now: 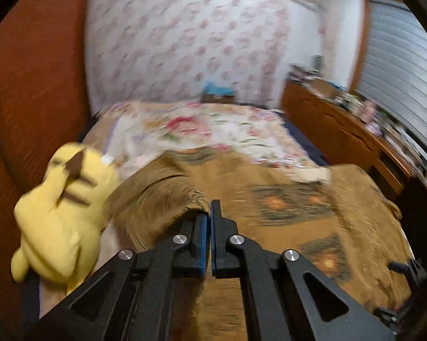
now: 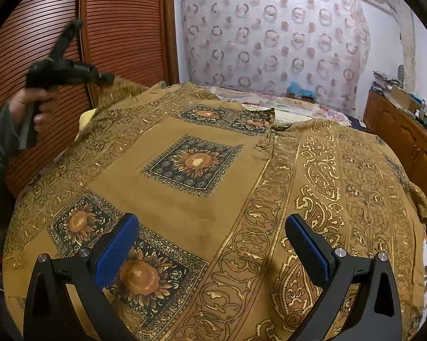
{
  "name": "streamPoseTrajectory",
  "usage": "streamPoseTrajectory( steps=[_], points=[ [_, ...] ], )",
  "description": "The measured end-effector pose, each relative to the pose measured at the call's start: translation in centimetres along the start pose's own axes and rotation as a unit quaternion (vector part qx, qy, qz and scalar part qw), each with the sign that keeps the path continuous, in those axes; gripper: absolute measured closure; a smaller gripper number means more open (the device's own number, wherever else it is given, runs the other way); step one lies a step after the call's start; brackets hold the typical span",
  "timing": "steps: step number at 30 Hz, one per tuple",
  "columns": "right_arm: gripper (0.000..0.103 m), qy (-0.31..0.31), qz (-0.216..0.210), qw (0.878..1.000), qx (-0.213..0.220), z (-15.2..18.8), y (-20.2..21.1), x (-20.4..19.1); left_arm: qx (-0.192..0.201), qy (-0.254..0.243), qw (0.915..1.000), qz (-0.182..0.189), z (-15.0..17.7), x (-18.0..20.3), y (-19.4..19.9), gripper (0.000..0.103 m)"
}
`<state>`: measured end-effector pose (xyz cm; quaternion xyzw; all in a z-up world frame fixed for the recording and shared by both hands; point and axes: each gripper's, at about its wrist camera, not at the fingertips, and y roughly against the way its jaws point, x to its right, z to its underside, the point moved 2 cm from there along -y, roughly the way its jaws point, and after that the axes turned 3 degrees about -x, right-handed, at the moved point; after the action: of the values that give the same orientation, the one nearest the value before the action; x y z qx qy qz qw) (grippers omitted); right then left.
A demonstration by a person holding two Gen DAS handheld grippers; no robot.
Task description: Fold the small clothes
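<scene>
Left tongs [image 1: 209, 213] pinching cloth [image 1: 168, 196]

Left wrist view motion-blurred; plush toy [image 1: 62, 216] smeared.

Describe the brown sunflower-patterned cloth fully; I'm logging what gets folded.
The brown woven cloth with dark sunflower squares and gold paisley borders lies spread across the bed, mostly flat, with a bunched wrinkle near its middle. The left tool is shut on its lifted, fringed far-left edge. The right tool hangs open over its near side. A yellow plush toy sits beside it.
</scene>
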<state>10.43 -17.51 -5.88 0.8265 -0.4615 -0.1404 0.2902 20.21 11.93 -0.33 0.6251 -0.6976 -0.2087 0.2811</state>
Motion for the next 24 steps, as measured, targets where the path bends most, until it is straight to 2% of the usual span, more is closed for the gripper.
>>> streamPoseTrajectory(
  steps=[2,4,6,8,9,11,12,14,18,24],
  points=[
    [0.001,-0.002,0.0,1.0,0.0,0.0,0.0,0.0,-0.006,-0.041,0.999,0.013,0.5,3.3,0.4,0.1],
    [0.001,-0.002,0.0,1.0,-0.001,0.0,0.0,0.1,-0.021,-0.071,0.9972,0.01,1.3,5.4,0.1,0.1],
    [0.001,-0.002,0.0,1.0,-0.001,0.0,0.0,0.1,-0.038,-0.096,0.9946,0.013,2.5,6.8,-0.3,0.094],
    [0.001,-0.004,-0.001,1.0,-0.004,0.0,-0.1,0.1,-0.039,-0.097,0.9943,0.023,3.2,7.2,-0.1,0.077],
    [0.001,-0.005,-0.002,1.0,-0.004,0.0,-0.1,0.1,-0.035,-0.094,0.9945,0.028,3.7,7.1,0.3,0.072],
    [0.001,-0.008,-0.004,1.0,-0.005,0.0,-0.1,0.3,-0.022,-0.091,0.9953,0.026,4.2,6.9,1.2,0.054],
    [0.001,-0.01,-0.006,1.0,-0.006,0.0,-0.1,0.4,-0.018,-0.089,0.9955,0.024,4.4,7.3,1.7,0.048],
    [0.001,-0.014,-0.01,1.0,-0.006,-0.2,0.0,0.9,-0.005,-0.084,0.9962,0.023,5.0,7.4,2.8,0.023],
    [0.001,-0.013,-0.016,1.0,-0.005,-1.2,0.0,1.7,0.018,-0.06,0.998,0.01,6.4,5.8,5.1,0.022],
    [0.001,0.028,-0.02,0.999,0.031,-6.6,0.4,0.8,0.028,-0.026,0.9988,-0.031,8.9,2.5,6.7,0.022]
  ],
)
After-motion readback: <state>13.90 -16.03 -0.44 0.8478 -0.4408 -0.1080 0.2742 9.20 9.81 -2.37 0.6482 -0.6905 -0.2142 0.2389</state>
